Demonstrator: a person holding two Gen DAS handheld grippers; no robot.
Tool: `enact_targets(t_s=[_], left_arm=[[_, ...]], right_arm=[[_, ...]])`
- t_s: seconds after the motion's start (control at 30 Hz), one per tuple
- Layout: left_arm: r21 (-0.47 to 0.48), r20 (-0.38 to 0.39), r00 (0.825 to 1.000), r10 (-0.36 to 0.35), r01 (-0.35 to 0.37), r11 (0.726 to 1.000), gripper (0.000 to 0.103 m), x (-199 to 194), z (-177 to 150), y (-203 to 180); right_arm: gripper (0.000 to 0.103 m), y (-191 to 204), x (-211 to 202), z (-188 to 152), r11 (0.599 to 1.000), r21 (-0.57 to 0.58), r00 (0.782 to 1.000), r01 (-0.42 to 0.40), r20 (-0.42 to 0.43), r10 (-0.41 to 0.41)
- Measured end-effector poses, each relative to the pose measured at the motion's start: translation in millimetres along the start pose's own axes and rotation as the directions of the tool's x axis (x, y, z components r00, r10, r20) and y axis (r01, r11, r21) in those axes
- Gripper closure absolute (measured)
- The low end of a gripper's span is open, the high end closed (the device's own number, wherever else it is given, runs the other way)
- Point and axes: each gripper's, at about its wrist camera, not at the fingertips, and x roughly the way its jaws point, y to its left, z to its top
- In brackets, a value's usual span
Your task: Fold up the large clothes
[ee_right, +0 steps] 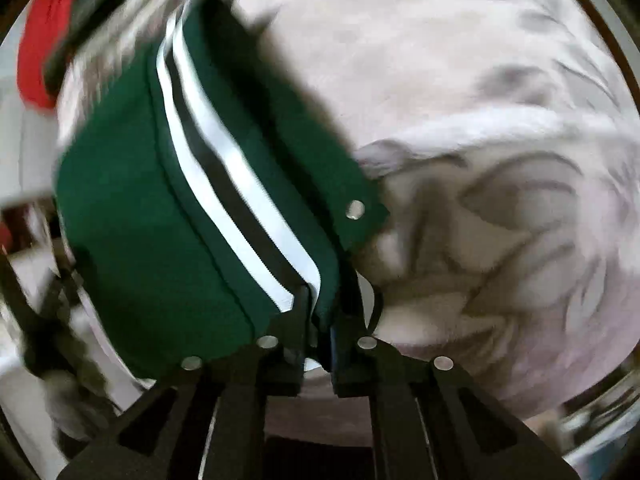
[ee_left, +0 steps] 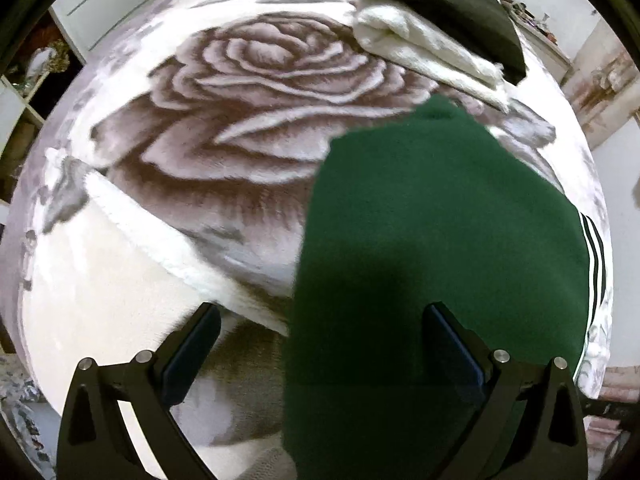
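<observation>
On rose blanket point(ee_left: 248, 92), green garment point(ee_right: 132, 216) in right claw point(ee_right: 320, 320).

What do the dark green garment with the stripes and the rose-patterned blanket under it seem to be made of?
The dark green striped garment looks like matte fleece or brushed knit: its surface is soft and without shine. Its white and black stripes look like smoother, flat sewn-on tape. The rose-patterned blanket looks like plush, furry pile, probably synthetic, since its printed edges are fuzzy.
</observation>
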Motion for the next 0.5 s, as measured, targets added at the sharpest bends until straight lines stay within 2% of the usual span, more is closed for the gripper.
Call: enact_targets(t_s=[0.07, 0.1, 0.13, 0.2, 0.3, 0.33, 0.4, 0.43, 0.47, 0.5], left_arm=[[0.004, 0.031, 0.999, 0.015, -0.015, 1.0, 0.0, -7.8, 8.2, 4.6], [0.007, 0.043, 0.999, 0.027, -0.028, 1.0, 0.0, -10.0, 11.6, 5.8], [0.01, 0.055, 0.998, 0.041, -0.042, 0.999, 0.0, -11.6, 16.3, 7.6], [0.001, 0.074, 0.994, 0.08, -0.081, 0.997, 0.0, -12.8, 24.3, 13.5], [-0.054, 0.081, 0.981, 0.177, -0.173, 0.983, 0.0, -9.4, 31.7, 30.4], [-0.075, 0.078, 0.973, 0.216, -0.21, 0.975, 0.0, -7.5, 31.7, 37.8], [-0.119, 0.048, 0.941, 0.335, -0.328, 0.937, 0.0, -1.9, 32.5, 55.9], [-0.138, 0.032, 0.934, 0.355, -0.348, 0.927, 0.0, -0.6, 31.9, 62.8], [-0.174, 0.011, 0.933, 0.361, -0.353, 0.919, 0.0, 1.1, 29.6, 74.0], [-0.198, -0.002, 0.935, 0.354, -0.347, 0.916, 0.0, 2.3, 27.1, 80.4]], right_arm=[[0.077, 7.0, -21.9, 11.9, 0.999, -0.007, 0.999, -0.036, 0.031, 0.036], [0.063, 13.1, -38.5, 20.7, 0.999, -0.012, 0.996, -0.04, 0.079, 0.041], [0.056, 17.6, -47.9, 26.1, 0.999, -0.019, 0.993, -0.042, 0.106, 0.044], [0.054, 48.5, -69.7, 46.7, 0.993, -0.09, 0.984, -0.075, 0.155, 0.089], [0.041, 115.5, -73.4, 76.6, 0.954, -0.261, 0.977, -0.147, 0.114, 0.181], [0.036, 146.7, -65.3, 84.3, 0.922, -0.349, 0.977, -0.166, 0.067, 0.201], [0.03, 206.6, -46.1, 95.9, 0.849, -0.508, 0.985, -0.142, 0.009, 0.17], [0.028, 247.4, -27.3, 100.2, 0.783, -0.612, 0.993, -0.109, -0.024, 0.119], [0.027, 274.0, -15.7, 105.2, 0.744, -0.663, 0.997, -0.079, -0.033, 0.077], [0.026, 307.6, 2.8, 104.4, 0.673, -0.74, 1.0, -0.023, -0.026, 0.005]])
